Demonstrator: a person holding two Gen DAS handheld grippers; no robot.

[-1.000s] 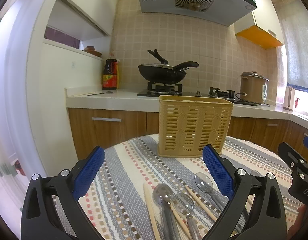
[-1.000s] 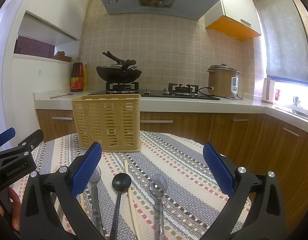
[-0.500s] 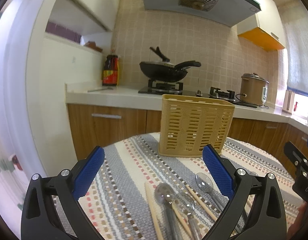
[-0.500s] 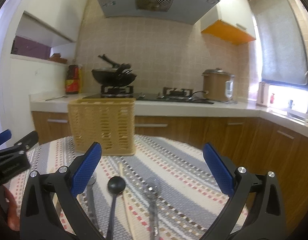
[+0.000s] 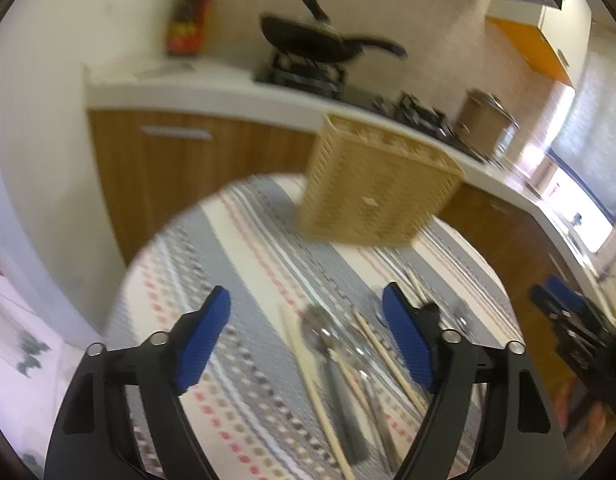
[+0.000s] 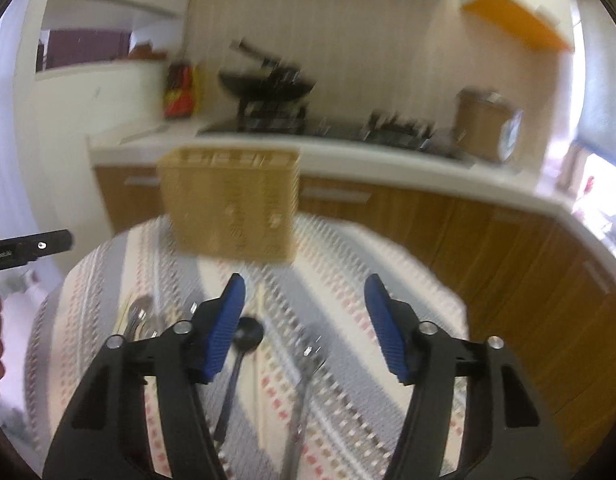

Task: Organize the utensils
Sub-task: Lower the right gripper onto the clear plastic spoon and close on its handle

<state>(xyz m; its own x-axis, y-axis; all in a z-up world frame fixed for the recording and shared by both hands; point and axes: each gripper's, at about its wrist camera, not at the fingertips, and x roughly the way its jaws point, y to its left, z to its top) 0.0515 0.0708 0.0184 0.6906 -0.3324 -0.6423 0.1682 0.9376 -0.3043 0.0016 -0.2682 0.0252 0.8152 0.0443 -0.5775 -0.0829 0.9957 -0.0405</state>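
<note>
A: Status on the tools?

B: Left tool [image 5: 306,334] spread, nothing pinched. Its jaws have just been closing, only cloth and utensils far below the gap. Right tool [image 6: 304,314] same: jaws narrower, just been closing, empty. Both tilted down at the tabletop [image 5: 244,240].

A: Where's the stuff?

B: Utensils loose on the striped cloth, none in the basket [image 5: 377,192] yet. Basket stands upright at the far side of the tabletop, open top up, so long handles can drop in from above. Left view: chopsticks [image 5: 308,368] and clear spoons [image 5: 327,340] lie crossed in a pile under the left tool. Right view: black spoon [image 6: 248,330] by the left pad, a clear utensil [image 6: 304,368] between the jaws but lower, and a metal spoon [image 6: 138,318] off to the left.

A: Why two heaps?

B: My guess: one heap per hand, handles toward the person, heads toward the basket. Easy pinch on the handle, then lift and drop.

A: Any text?

B: White lettering on the left tool's body [image 6: 12,250] in the right view, too blurred to read. Bottle [image 6: 182,92] label red and yellow, unreadable. Everything is motion-smeared.
</note>
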